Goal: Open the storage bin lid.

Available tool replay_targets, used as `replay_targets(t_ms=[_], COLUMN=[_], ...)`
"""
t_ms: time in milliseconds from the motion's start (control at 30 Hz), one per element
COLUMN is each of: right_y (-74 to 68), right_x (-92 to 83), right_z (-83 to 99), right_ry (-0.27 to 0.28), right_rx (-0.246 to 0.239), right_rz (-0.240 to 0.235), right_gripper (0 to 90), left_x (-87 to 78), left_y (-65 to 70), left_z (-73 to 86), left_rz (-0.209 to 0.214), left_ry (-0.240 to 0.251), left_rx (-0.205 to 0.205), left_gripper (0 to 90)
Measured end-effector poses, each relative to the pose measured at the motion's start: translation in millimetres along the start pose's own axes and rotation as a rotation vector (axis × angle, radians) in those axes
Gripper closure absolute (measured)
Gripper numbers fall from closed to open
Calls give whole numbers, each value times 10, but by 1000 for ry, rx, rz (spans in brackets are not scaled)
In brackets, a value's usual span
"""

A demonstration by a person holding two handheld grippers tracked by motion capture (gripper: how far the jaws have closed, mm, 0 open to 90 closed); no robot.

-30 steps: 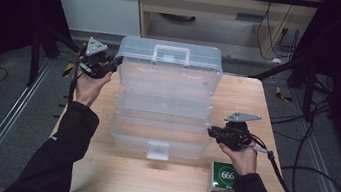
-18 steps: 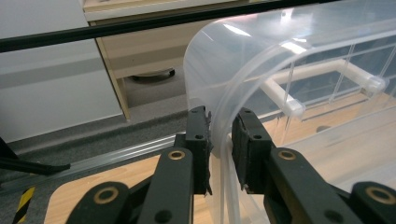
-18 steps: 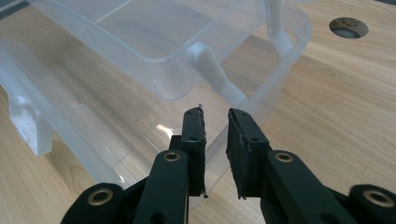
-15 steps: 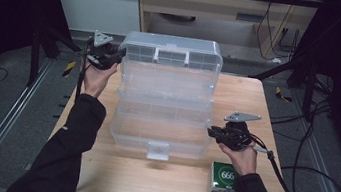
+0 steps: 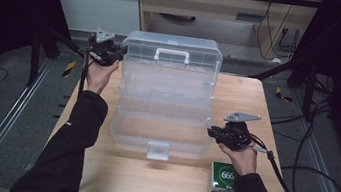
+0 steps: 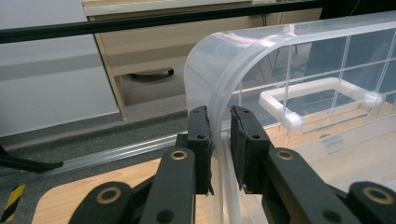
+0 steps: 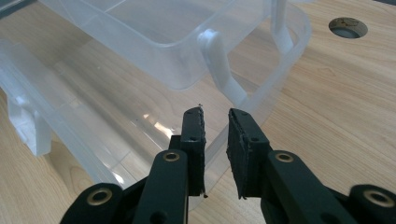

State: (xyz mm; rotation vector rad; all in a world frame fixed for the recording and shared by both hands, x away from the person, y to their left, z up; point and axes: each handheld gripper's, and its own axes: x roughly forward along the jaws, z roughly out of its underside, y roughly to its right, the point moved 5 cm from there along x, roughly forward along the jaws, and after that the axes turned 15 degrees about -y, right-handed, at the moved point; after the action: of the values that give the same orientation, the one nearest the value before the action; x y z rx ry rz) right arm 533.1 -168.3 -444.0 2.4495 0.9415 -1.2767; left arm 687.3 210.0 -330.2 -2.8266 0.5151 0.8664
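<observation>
Since a second ago, my left gripper (image 5: pixel 117 56) is sliding in from the table's left edge to the far left corner of the clear plastic organizer box (image 5: pixel 166 93), while my right gripper (image 5: pixel 214 133) is staying put at the box's near right side. In the left gripper view the jaws are straddling the rounded corner of the raised lid (image 6: pixel 219 88) — one pad touching the wall, the other a sliver off it, so whether they are clamping it I cannot tell; they have been closing slightly. In the right gripper view my jaws are standing a little apart over the rim of the bottom tray (image 7: pixel 261 116), with a gap showing between the pads, not squeezing it.

The box is sitting in the middle of a light wooden table (image 5: pixel 180 188), its tiers stepped open toward me and its white handle (image 5: pixel 172 54) at the far top. A green card box (image 5: pixel 225 178) marked 666 is lying near my right wrist. Grey carpet is surrounding the table — with a wooden cabinet (image 5: pixel 211 6) and black cables (image 5: pixel 319 172) behind and to the right.
</observation>
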Motion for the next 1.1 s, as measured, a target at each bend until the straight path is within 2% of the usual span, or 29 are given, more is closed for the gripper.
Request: replay_targets(t_ms=[133, 233, 267, 400, 567, 600, 667, 733, 833, 867, 1100], right_y=[-1, -2, -2, -1, -13, -13, -17, -16, -18, -18, -20], right_x=[-1, -1, -1, -1, -3, -3, 2, 2, 3, 3, 3], right_z=[-1, -3, -3, -5, -15, -15, -17, -17, -17, -16, -18], right_ry=[-2, -4, -4, -8, -18, -18, -18, -17, -16, -15, -16], right_rx=[-3, -6, -5, 2, 1, 1, -2, -6, 0, 2, 7], right_rz=[1, 3, 3, -3, 8, 8, 17, 19, 14, 15, 15], right_gripper=[767, 767, 768, 767, 770, 770, 767, 768, 766, 766, 766], left_x=[34, 44, 36, -35, -284, -284, -388, -497, -625, -688, -777], left_y=[-10, -28, -36, -62, -191, -191, -233, -244, -209, -172, 3], left_z=[-6, 9, 20, 69, 334, 334, 452, 577, 776, 891, 1157], left_rz=[3, 13, 5, 23, 50, 50, 41, 55, 77, 97, 122], left_ry=[1, -7, -13, 3, -10, -10, -18, -24, -49, -63, -122], left_rx=[-8, -20, -23, -35, -54, -54, -43, -40, -21, -19, 44], left_gripper=[773, 734, 729, 713, 676, 672, 668, 649, 622, 608, 585])
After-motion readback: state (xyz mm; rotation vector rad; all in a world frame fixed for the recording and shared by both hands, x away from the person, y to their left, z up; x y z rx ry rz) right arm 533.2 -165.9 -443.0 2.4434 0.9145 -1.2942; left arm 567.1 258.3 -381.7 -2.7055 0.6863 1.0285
